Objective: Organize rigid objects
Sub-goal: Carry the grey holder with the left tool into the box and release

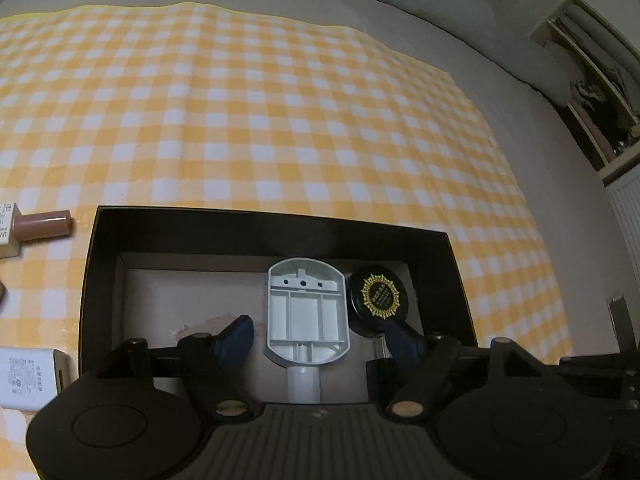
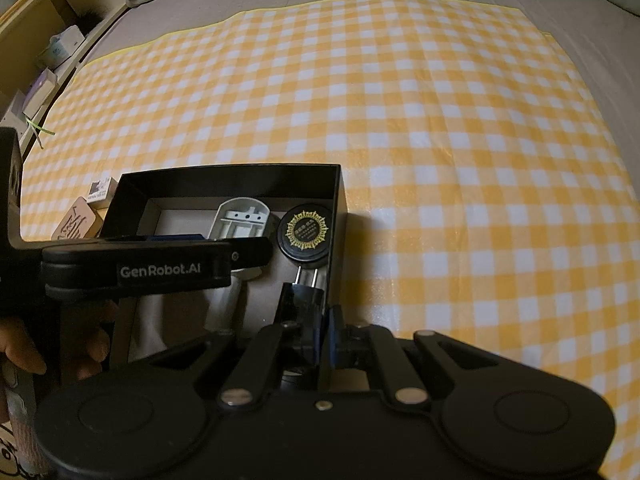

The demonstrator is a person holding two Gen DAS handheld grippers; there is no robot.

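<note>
Your landmark is the black box (image 1: 90,280) on the checked cloth (image 1: 280,120). Inside it, the grey plastic part (image 1: 306,312) lies centre-right, its long axis running from your left gripper (image 1: 316,340) toward the box's far wall. That gripper hangs spread, fingers either side of the part, touching nothing. Your right gripper (image 2: 320,340) is pinched on the box's right wall, beside a black plug (image 2: 304,300). The round black tin (image 1: 378,296) sits just right of the grey part. Left hand is nearer.
</note>
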